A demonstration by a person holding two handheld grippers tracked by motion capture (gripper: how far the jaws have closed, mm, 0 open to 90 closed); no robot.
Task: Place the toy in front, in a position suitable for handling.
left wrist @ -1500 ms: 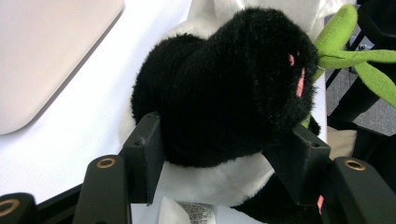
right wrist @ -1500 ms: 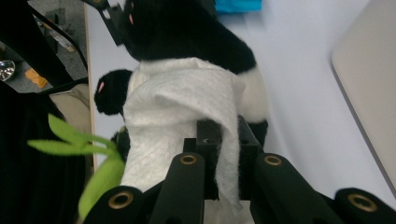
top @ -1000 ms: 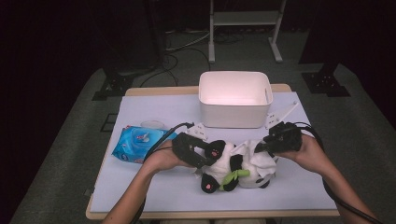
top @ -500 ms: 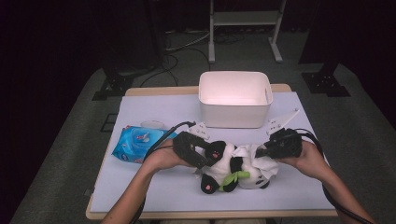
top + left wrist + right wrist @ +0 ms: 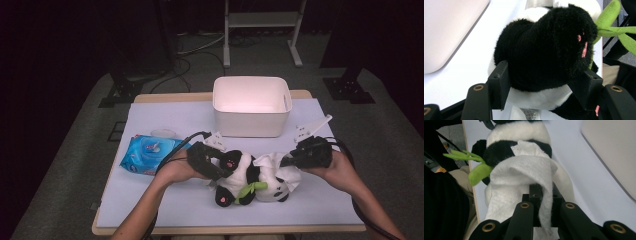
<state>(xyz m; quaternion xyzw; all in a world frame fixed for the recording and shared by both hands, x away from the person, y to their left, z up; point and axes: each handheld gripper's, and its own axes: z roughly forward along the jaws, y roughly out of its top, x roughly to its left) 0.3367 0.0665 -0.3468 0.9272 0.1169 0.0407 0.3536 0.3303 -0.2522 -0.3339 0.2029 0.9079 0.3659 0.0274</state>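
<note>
My left tool point(image 5: 544, 82) clamped on black-and-white plush panda point(image 5: 242, 175), lying worktop point(image 5: 165, 117) centre, 6 o'clock of white plastic tub point(image 5: 251, 106). My right tool point(image 5: 541, 195) pinched together on white wipe cloth point(image 5: 524, 175) draped over panda.

- My left gripper point(image 5: 544, 82) clamps the toy panda point(image 5: 549, 50) by a black furry limb, one jaw pressing each side.
- Green felt leaves point(image 5: 616, 27) stick out top right.
- White tub point(image 5: 446, 30) sits top left on the white table point(image 5: 469, 65).
</note>
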